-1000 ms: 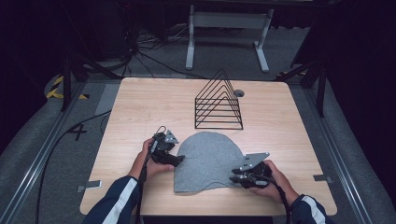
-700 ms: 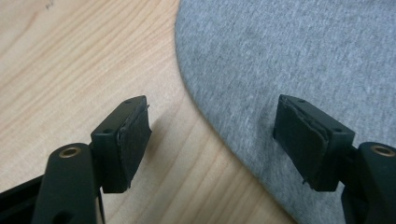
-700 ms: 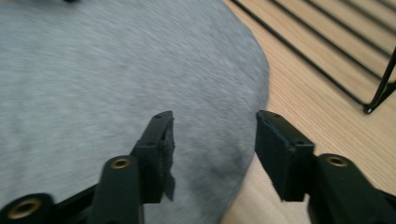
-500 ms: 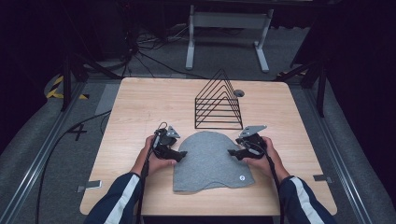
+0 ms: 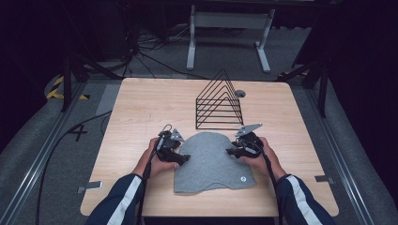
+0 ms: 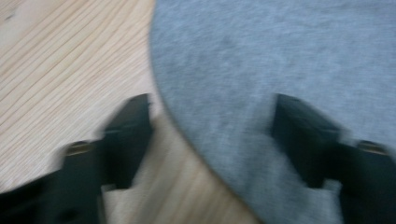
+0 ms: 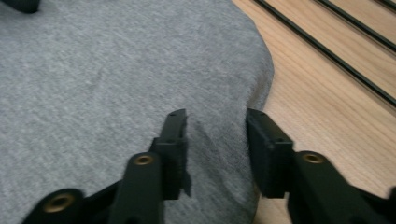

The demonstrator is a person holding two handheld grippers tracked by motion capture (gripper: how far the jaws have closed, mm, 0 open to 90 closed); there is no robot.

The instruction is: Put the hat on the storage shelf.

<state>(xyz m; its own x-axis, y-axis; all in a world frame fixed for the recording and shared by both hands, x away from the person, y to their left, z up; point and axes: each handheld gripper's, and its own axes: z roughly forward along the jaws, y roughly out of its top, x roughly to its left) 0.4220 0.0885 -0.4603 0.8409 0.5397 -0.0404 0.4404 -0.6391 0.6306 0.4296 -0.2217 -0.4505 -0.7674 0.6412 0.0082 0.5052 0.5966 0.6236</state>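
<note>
A grey knit hat (image 5: 211, 161) lies flat on the wooden table (image 5: 141, 108), its rounded crown toward the far side. My left gripper (image 5: 185, 159) sits at the hat's left edge. In the left gripper view its jaws (image 6: 212, 126) straddle that edge of the hat (image 6: 280, 56), one on wood and one on fabric; they have just been closing and are still wide apart. My right gripper (image 5: 231, 151) rests on the hat's upper right edge. Its jaws (image 7: 216, 135) have just been closing too, with a gap left and slightly wrinkled hat fabric (image 7: 93, 70) between them.
A black wire rack (image 5: 219, 101) stands just beyond the hat, close to the right gripper; its wires (image 7: 327, 46) cross the right gripper view. A small round hole (image 5: 240, 93) lies behind it. Bare wood stretches to the left and far left.
My right gripper has moved from the hat's near right corner up along its right side toward the rack. The left gripper has stayed at the left edge.
</note>
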